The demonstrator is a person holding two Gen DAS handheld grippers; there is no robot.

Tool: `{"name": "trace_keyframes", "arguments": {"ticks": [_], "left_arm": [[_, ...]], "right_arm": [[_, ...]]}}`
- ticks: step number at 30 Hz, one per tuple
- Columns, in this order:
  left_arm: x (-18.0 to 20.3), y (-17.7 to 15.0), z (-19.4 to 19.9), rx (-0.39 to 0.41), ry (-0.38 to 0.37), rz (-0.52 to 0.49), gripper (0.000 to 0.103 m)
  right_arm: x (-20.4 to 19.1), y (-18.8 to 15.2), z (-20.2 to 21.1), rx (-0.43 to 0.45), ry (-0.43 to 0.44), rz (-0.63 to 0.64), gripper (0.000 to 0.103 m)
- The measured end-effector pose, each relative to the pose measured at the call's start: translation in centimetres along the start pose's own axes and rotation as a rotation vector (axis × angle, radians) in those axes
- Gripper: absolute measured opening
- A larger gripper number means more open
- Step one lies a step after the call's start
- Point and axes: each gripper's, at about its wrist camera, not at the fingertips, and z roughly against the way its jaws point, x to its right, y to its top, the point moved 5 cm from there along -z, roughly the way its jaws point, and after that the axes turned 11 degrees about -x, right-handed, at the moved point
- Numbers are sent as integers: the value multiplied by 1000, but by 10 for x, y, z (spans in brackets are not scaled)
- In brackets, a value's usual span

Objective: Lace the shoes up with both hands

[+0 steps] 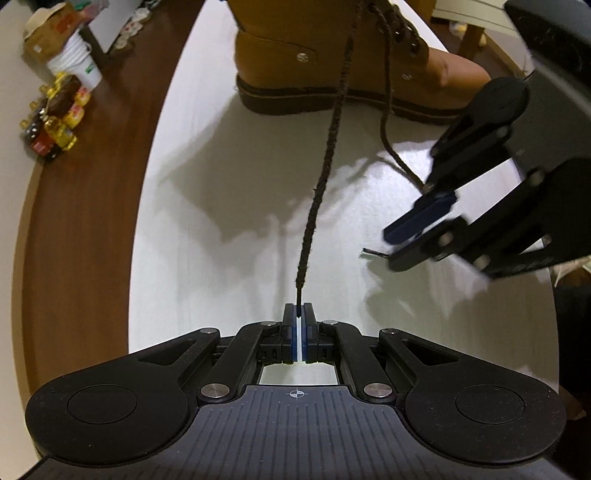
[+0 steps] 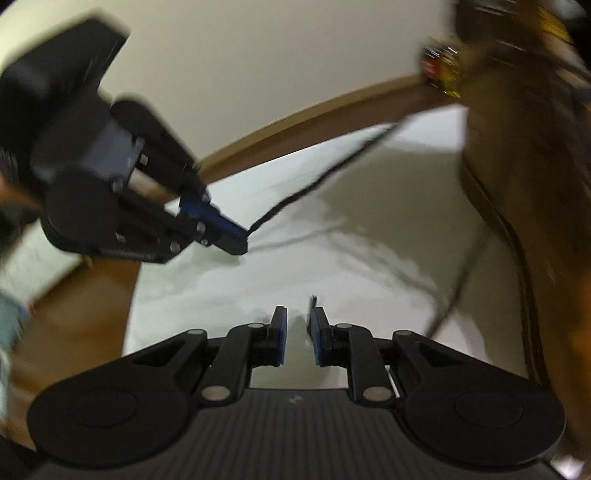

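Observation:
A tan boot (image 1: 332,66) with a dark sole stands on the white mat (image 1: 221,184); it fills the right edge of the right wrist view (image 2: 524,184). My left gripper (image 1: 299,312) is shut on the tip of one dark brown lace (image 1: 325,166), which runs taut up to the boot's eyelets. It also shows in the right wrist view (image 2: 240,240). My right gripper (image 2: 297,314) is open, its jaws a small gap apart, with the tip of the other lace (image 2: 314,301) by its right finger. In the left wrist view the right gripper (image 1: 395,243) hovers over that lace's end (image 1: 391,122).
The mat lies on a brown wooden table (image 1: 81,221). Small bottles (image 1: 55,118), a white cup (image 1: 77,62) and a box (image 1: 51,29) stand at the table's far left. Wooden furniture legs (image 1: 472,37) show behind the boot.

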Motion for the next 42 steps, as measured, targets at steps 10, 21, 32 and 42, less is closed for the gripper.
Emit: {"name": "trace_keyframes", "arguments": {"ticks": [10, 21, 32, 42], "left_arm": [[2, -1, -4, 24, -14, 17, 2], [-2, -15, 9, -79, 29, -104, 11], [5, 67, 91, 126, 88, -34, 11], [65, 152, 106, 267, 68, -20, 16]], "right_arm": [[-18, -16, -7, -70, -163, 163, 2], [89, -53, 166, 383, 17, -657, 2], [199, -30, 177, 420, 320, -851, 2], [247, -17, 161, 220, 522, -840, 2]]}}
